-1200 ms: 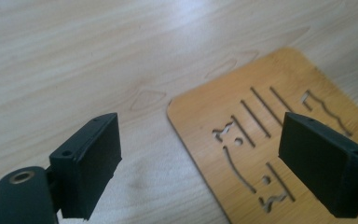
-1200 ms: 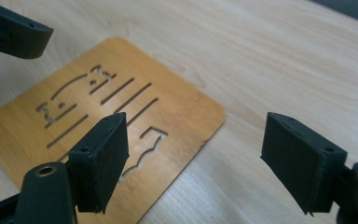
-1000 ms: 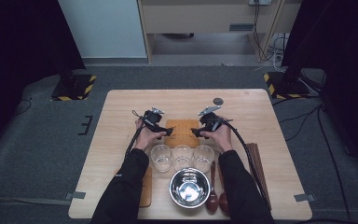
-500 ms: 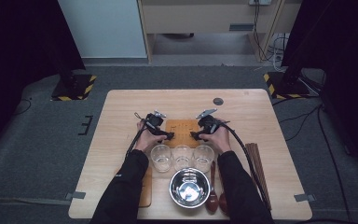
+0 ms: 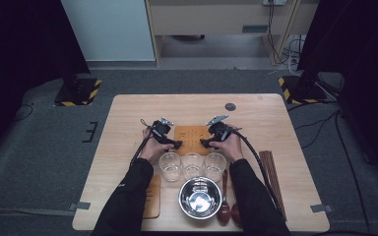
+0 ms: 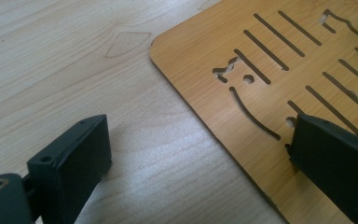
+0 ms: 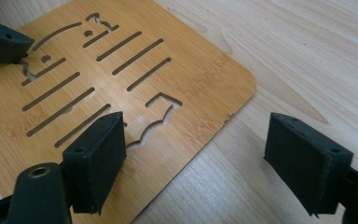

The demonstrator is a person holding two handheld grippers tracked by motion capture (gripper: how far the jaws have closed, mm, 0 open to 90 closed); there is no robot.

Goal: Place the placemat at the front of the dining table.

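- Bamboo trivet (image 5: 192, 138): lies flat near the table's (image 5: 128, 118) middle, behind three glasses (image 5: 192, 165).
- Left hand-held gripper (image 5: 176, 144): at the trivet's left edge, jaws spread and just been opening, astride the edge without pressing.
- Right hand-held gripper (image 5: 204, 144): spread astride the right edge, likewise.
- Judgement: trivet placed, released; withdrawing remains.

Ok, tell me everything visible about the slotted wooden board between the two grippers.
The wooden board is a thin, flat, orange-brown panel that looks like bamboo, with rounded corners. Long parallel slots and small shaped cut-outs run through it. It lies flat on the pale wooden table, just beyond three clear glasses. The left gripper and right gripper, both open, each straddle one edge; the left's jaws have just been opening.
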